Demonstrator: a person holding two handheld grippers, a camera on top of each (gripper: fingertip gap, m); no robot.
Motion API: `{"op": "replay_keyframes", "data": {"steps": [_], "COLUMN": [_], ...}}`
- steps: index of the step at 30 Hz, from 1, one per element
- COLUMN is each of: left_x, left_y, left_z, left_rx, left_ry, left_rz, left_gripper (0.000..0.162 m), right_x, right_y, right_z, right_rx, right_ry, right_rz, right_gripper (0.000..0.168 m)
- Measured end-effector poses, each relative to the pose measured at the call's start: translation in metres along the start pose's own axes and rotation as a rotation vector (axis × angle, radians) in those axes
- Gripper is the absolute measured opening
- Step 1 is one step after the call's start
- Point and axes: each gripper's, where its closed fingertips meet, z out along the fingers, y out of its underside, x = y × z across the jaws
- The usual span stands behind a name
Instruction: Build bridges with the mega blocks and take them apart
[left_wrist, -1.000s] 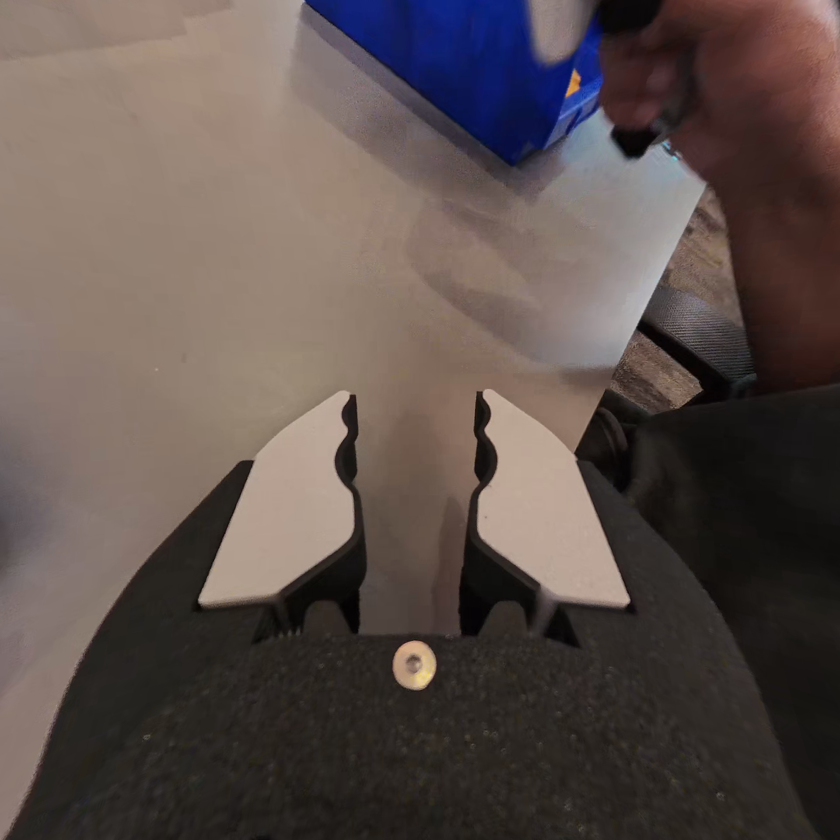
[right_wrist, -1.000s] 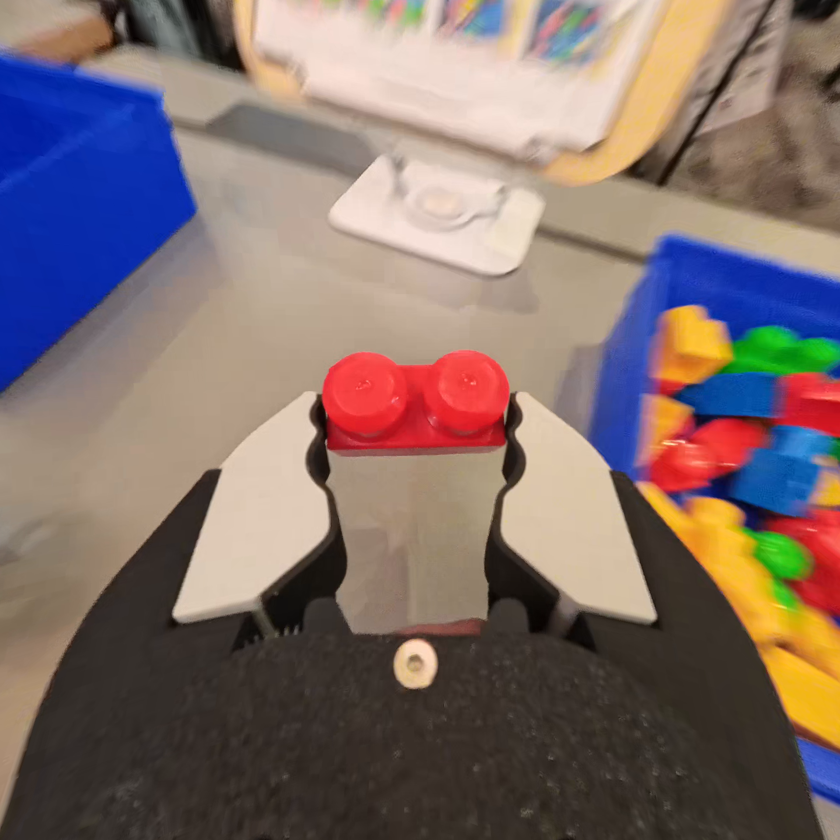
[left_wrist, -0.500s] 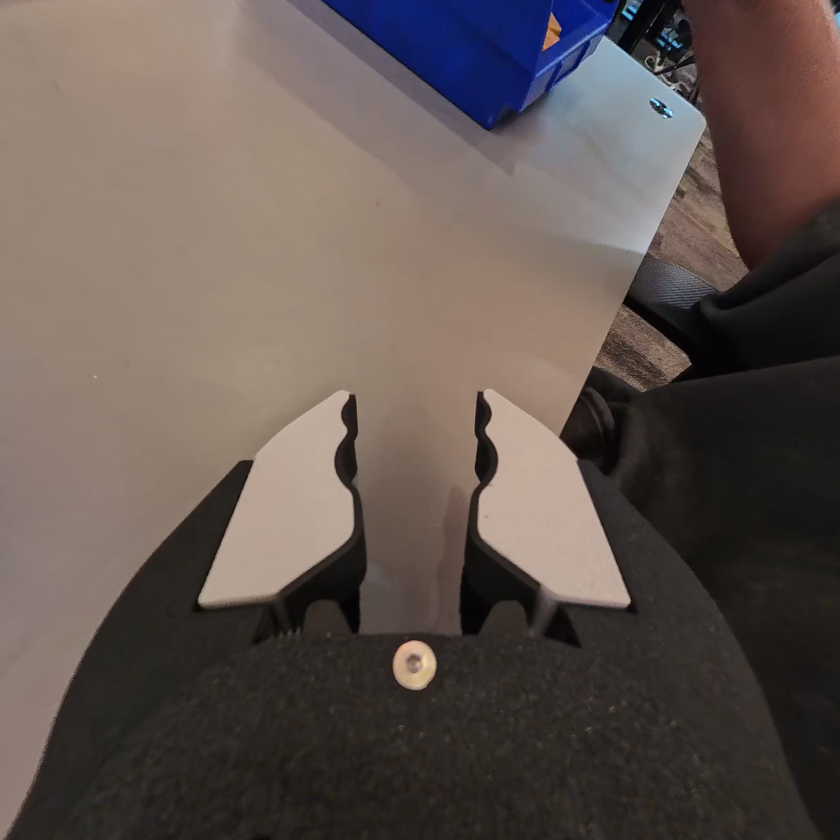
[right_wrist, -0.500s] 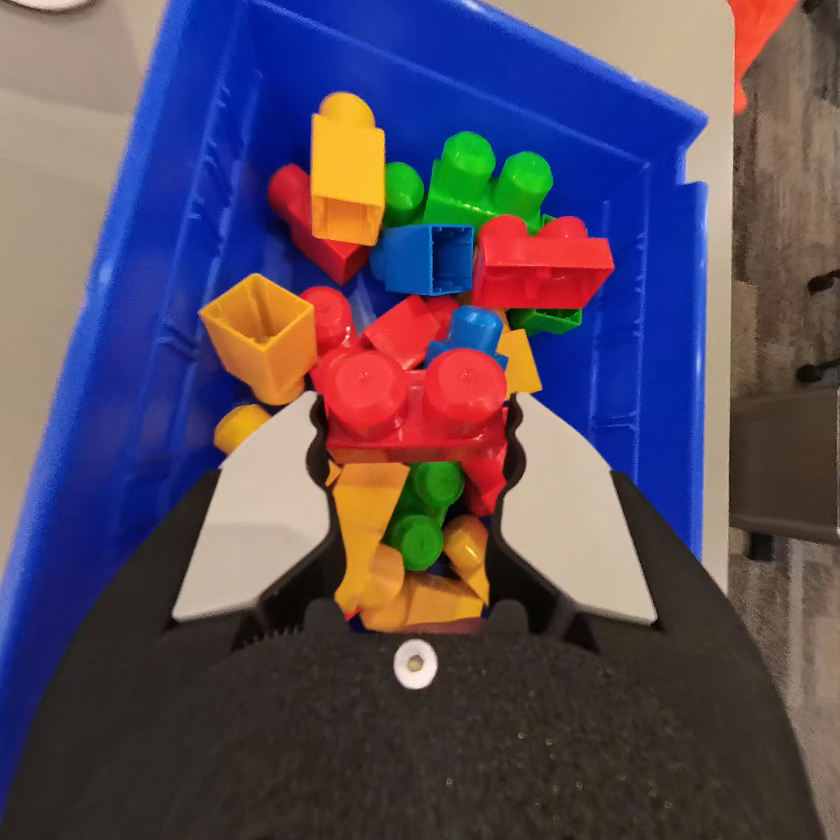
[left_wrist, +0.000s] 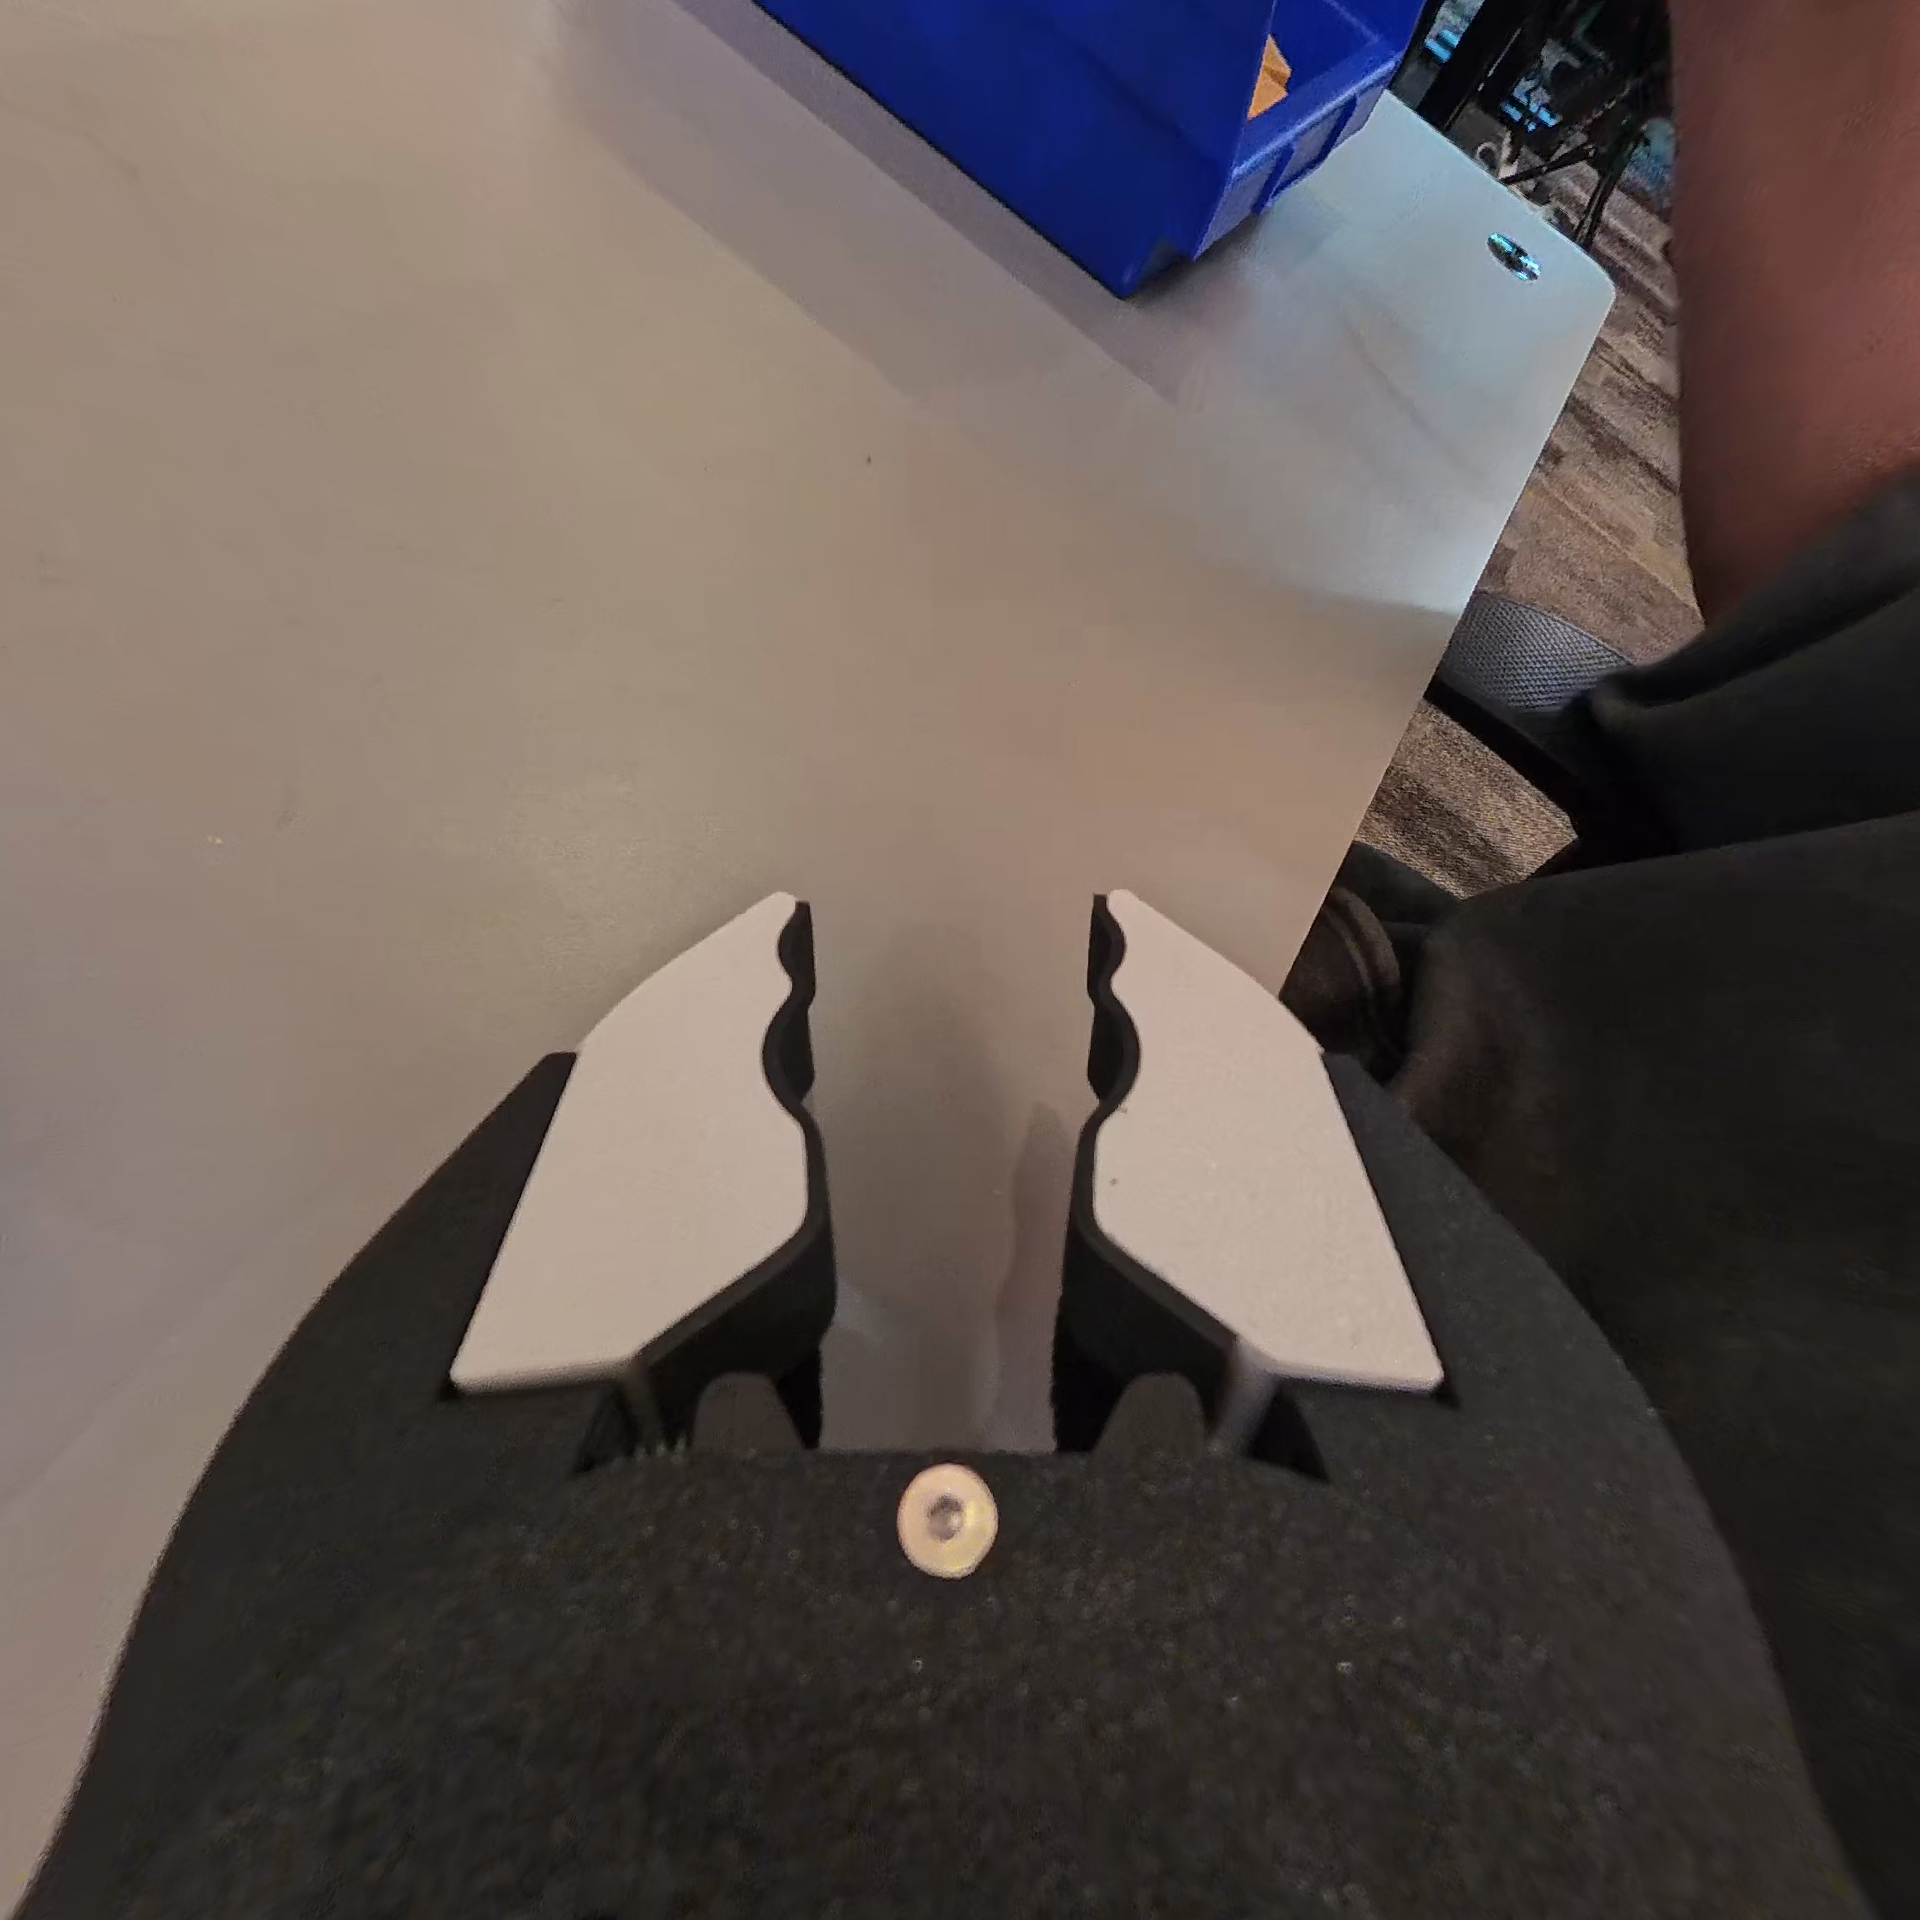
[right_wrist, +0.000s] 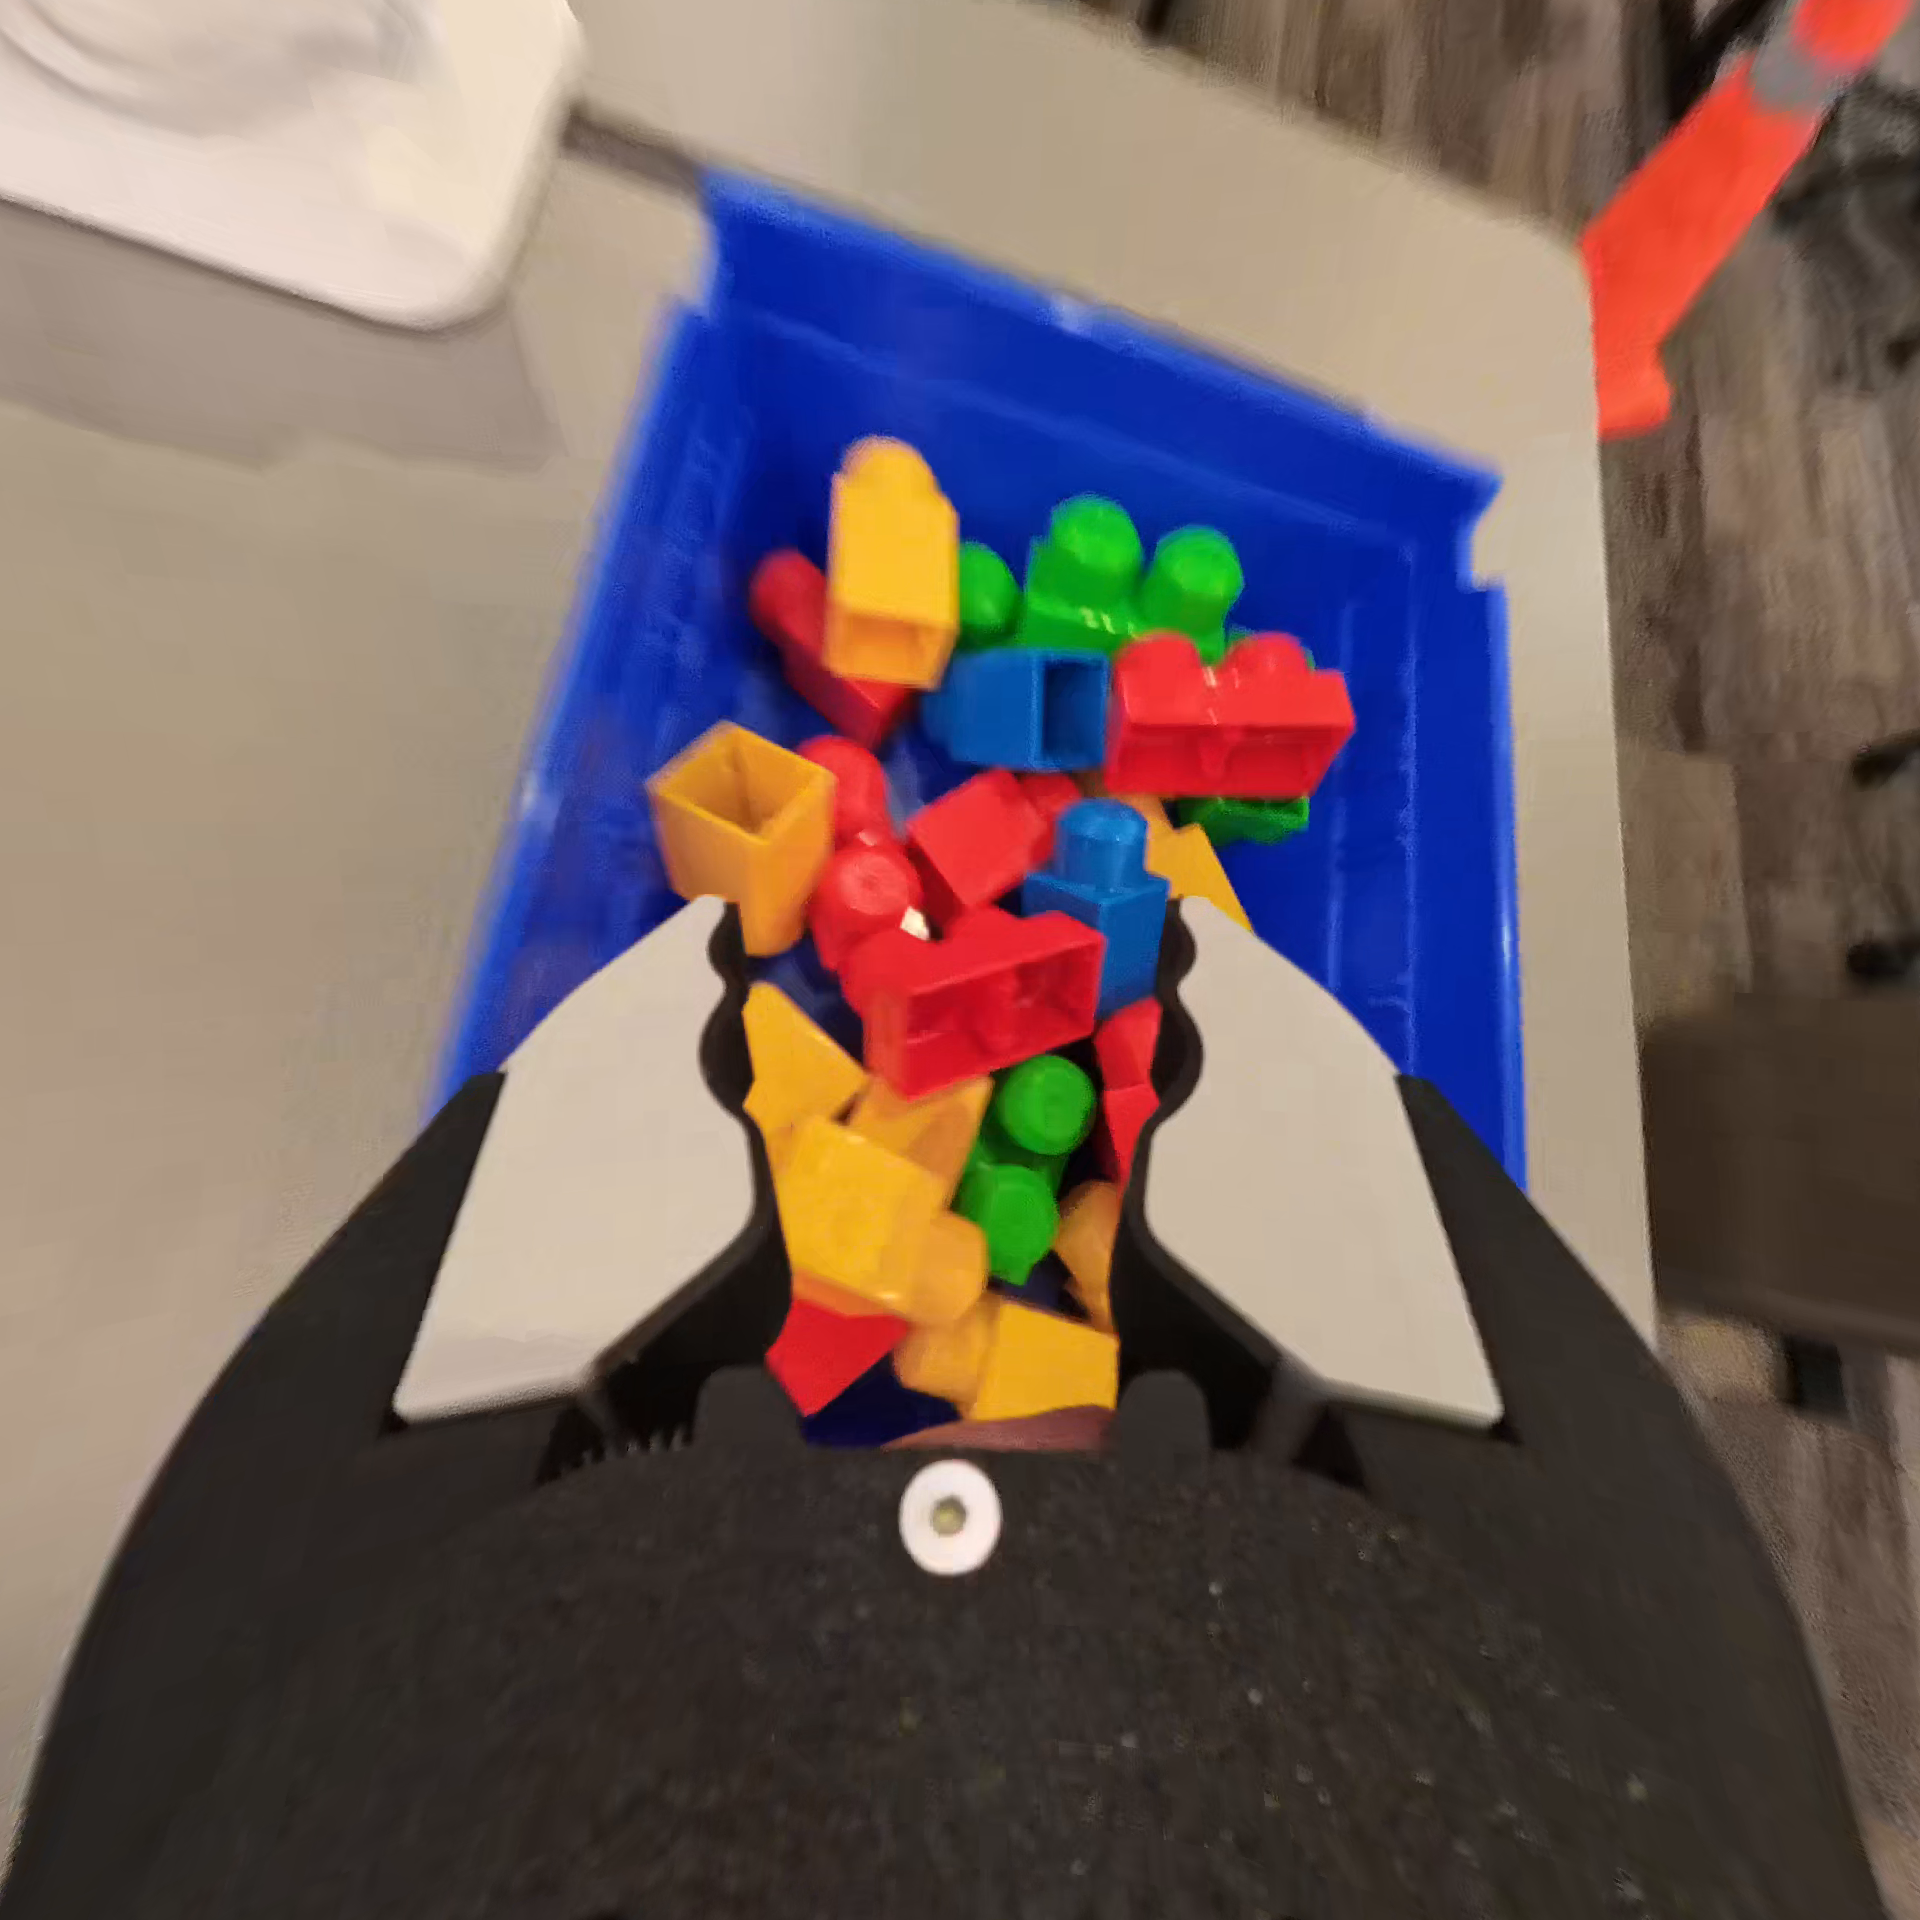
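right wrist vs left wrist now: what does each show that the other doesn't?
Right wrist only: the blue bin's inside, heaped with blocks, a red two-stud block lying between the open right gripper fingers; a white stand base.
Left wrist only: empty open left gripper, the person's dark clothing.
Both: grey table, a blue bin.

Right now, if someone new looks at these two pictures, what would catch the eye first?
The blue bin full of red, yellow, green and blue blocks, in the middle of the right wrist view. A red block lies on top of the heap, just past the open right hand-held gripper. In the left wrist view, the open left hand-held gripper is over the bare grey table.
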Motion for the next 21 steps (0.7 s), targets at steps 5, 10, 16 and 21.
{"op": "replay_keyframes", "data": {"steps": [5,10,16,21], "left_x": [-0.005,-0.018,-0.025,-0.027], "left_y": [-0.012,-0.022,-0.019,-0.029], "left_z": [-0.007,-0.017,-0.014,-0.020], "left_rx": [0.078,0.160,0.191,0.270], "left_ry": [-0.021,-0.083,-0.091,-0.163], "left_rz": [0.007,0.015,0.008,0.042], "left_gripper": [0.050,0.050,0.055,0.056], "right_x": [-0.112,-0.225,-0.272,-0.262], "right_y": [-0.026,0.029,0.074,0.073], "right_z": [-0.087,-0.119,-0.116,-0.111], "right_rx": [0.377,0.504,0.504,0.499], "right_ry": [-0.429,-0.807,-0.819,-0.756], "right_rz": [-0.013,0.022,-0.005,-0.043], "right_gripper": [0.071,0.066,0.062,0.062]}}
